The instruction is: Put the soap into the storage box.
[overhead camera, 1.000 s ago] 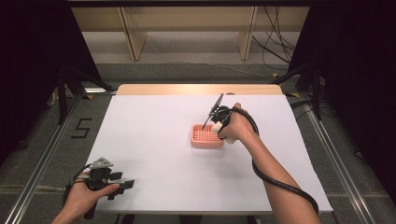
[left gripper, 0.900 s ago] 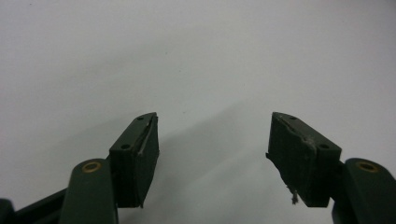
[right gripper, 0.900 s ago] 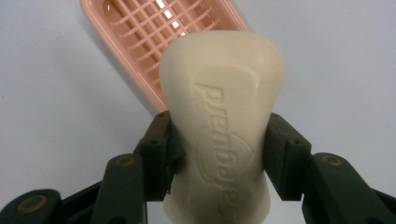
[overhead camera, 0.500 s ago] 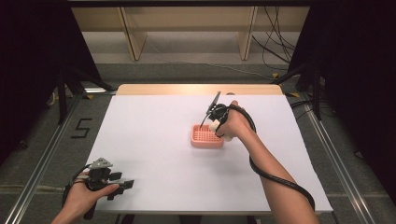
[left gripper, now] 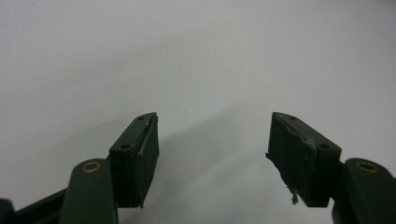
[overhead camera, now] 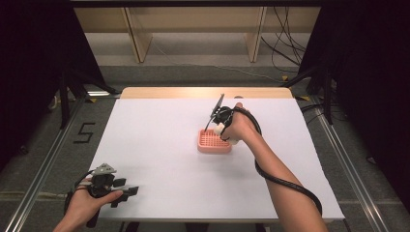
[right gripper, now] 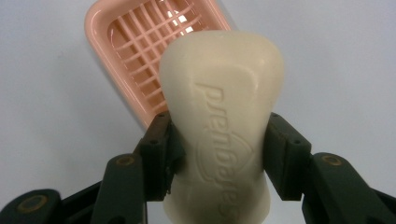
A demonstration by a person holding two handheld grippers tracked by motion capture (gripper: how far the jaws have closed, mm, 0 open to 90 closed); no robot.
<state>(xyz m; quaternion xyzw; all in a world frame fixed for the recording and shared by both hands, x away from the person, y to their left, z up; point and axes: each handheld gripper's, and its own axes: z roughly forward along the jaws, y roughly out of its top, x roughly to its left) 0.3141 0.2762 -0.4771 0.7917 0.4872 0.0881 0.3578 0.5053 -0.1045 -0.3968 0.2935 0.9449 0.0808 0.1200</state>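
Soap, a cream-coloured embossed bar, sits clenched between the right gripper's jaws, which have edged closer over the pink slatted plastic dish just beyond them, so placement looks near; the left gripper rests released.

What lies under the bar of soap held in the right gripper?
Under the soap, held in the right gripper, lies the pink slatted soap dish on the white table. The soap covers the dish's near end.
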